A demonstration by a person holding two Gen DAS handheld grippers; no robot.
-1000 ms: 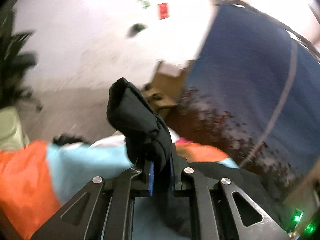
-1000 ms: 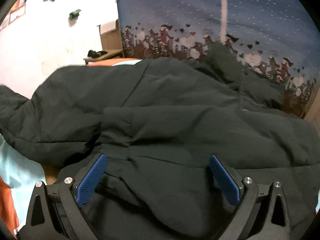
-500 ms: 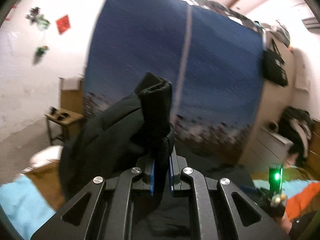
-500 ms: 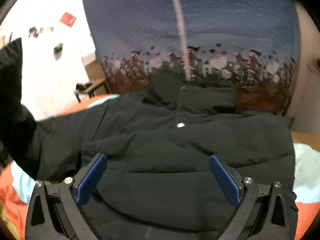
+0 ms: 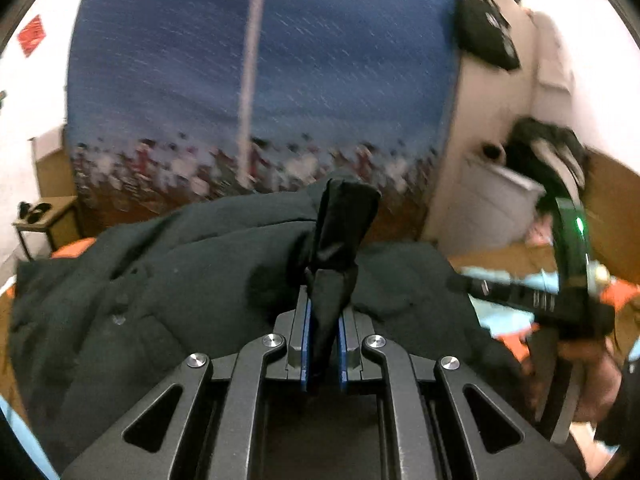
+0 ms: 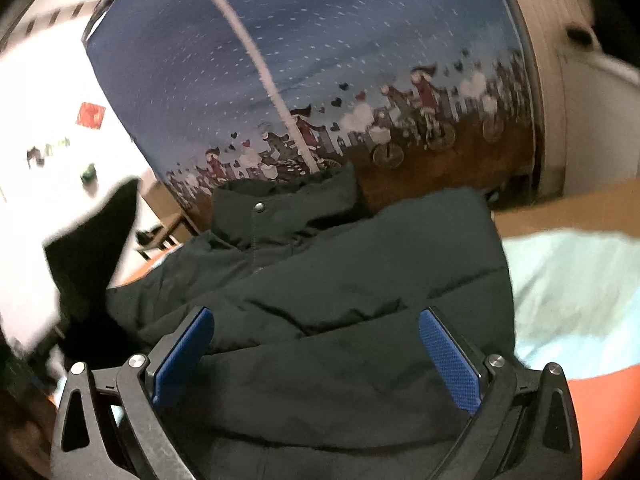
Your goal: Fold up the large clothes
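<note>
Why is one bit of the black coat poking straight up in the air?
The left gripper is pinching the black coat by its sleeve end and lifting it, so it stands up. The coat's body lies flat on the bed. Nothing looks torn.

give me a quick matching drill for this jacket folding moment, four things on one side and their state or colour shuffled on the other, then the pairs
Things:
1. left gripper
2. right gripper
3. curtain
4. bedding

States or colours:
A. blue with a cartoon border
B. light blue and orange
C. shut on a fold of the black jacket
D. open above the jacket

Pairs: 1-C, 2-D, 3-A, 4-B
</note>
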